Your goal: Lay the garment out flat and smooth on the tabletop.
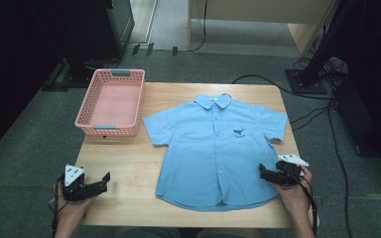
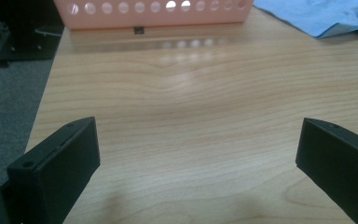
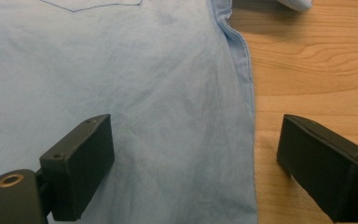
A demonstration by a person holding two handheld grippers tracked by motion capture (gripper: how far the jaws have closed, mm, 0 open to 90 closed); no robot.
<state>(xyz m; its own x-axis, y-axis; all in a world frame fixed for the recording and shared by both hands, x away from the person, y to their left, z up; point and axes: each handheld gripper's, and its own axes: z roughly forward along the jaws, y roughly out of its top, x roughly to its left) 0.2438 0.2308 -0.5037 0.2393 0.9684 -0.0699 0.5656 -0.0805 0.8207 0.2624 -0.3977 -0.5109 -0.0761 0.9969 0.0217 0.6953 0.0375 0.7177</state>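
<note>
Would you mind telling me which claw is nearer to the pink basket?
Left. The left claw sits open over bare table below the pink basket; the right claw is across the table, at the blue shirt's side hem.

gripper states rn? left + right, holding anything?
Left gripper: open, holding nothing, over bare table.
Right gripper: open, holding nothing, jaws straddling the side edge of the blue shirt.
</note>
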